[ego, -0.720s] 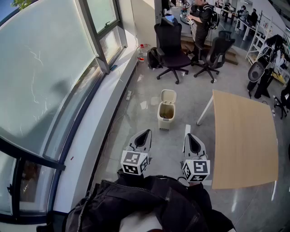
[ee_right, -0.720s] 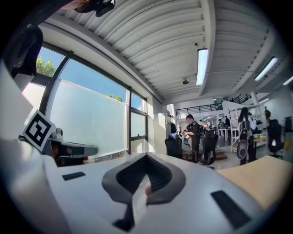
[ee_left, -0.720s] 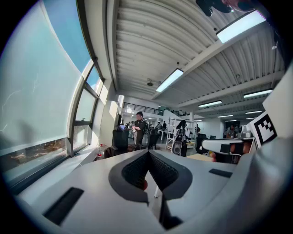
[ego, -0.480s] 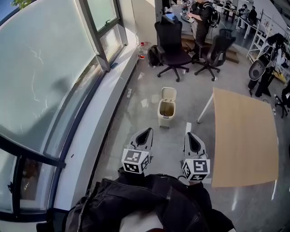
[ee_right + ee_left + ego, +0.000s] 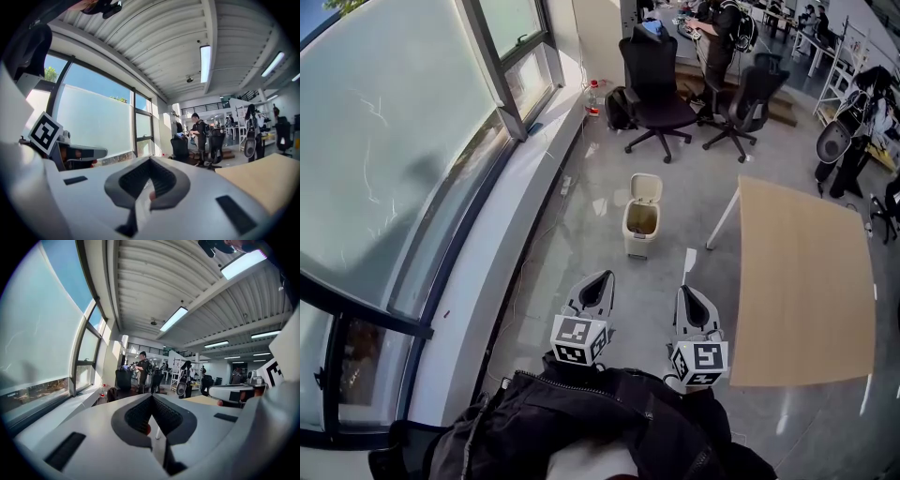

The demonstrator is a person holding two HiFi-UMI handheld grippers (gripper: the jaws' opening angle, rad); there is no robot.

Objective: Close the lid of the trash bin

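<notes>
A small cream trash bin (image 5: 639, 225) stands on the grey floor ahead of me, and its lid (image 5: 646, 187) is tipped up and back, so the inside shows. My left gripper (image 5: 602, 275) and right gripper (image 5: 682, 290) are held side by side close to my body, well short of the bin and pointing toward it. Both are shut with nothing between the jaws. In the left gripper view the left gripper (image 5: 151, 396) has its pads meeting at the tip. The right gripper (image 5: 150, 160) looks the same in the right gripper view. I cannot make out the bin in either gripper view.
A wooden table (image 5: 806, 281) stands to the right of the bin, one white leg (image 5: 724, 225) near it. A curved window ledge (image 5: 511, 244) runs along the left. Black office chairs (image 5: 656, 94), a backpack and a standing person (image 5: 722, 28) are beyond the bin.
The view has shifted a little, so the bin sits slightly higher and further left in the head view. The right gripper has dropped back slightly. Both grippers stay shut and the lid stays up.
</notes>
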